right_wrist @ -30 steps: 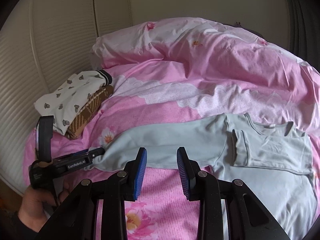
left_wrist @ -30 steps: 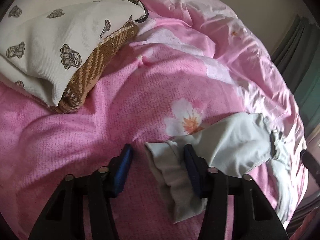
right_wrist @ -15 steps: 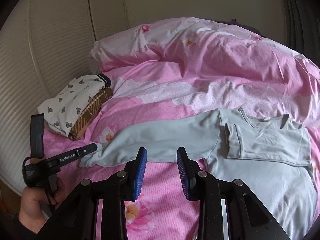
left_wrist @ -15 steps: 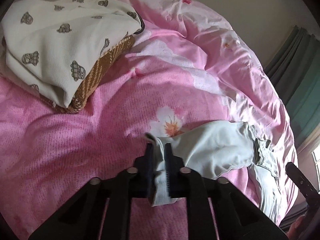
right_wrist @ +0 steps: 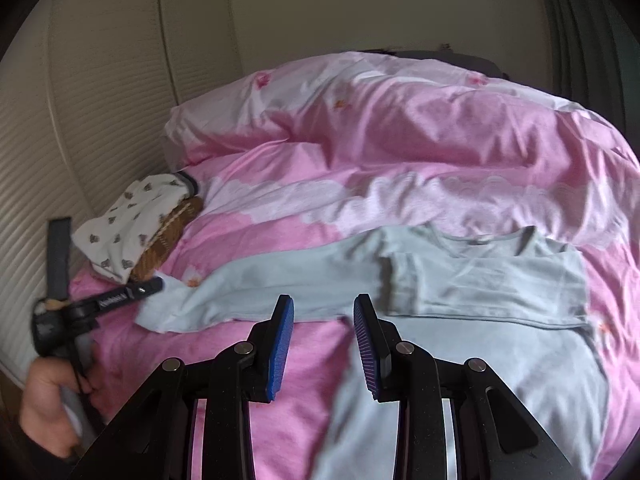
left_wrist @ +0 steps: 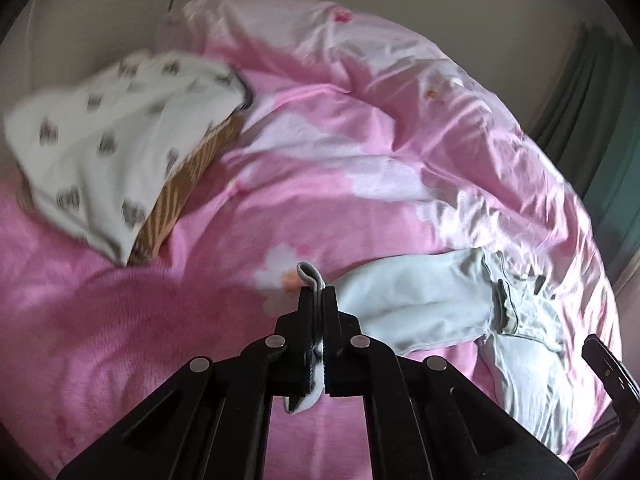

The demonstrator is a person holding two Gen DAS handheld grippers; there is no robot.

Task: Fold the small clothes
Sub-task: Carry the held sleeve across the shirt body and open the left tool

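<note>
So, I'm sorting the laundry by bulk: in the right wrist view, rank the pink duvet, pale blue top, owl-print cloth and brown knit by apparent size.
1. pink duvet
2. pale blue top
3. owl-print cloth
4. brown knit, mostly hidden beneath the owl-print cloth, so unsure.

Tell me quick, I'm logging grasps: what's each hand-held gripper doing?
Left hand-held gripper: closed on the sleeve cuff.
Right hand-held gripper: open, holding nothing.

Pink floral duvet (right_wrist: 400,152) on bed; cream slatted panel (right_wrist: 80,120) behind
</note>
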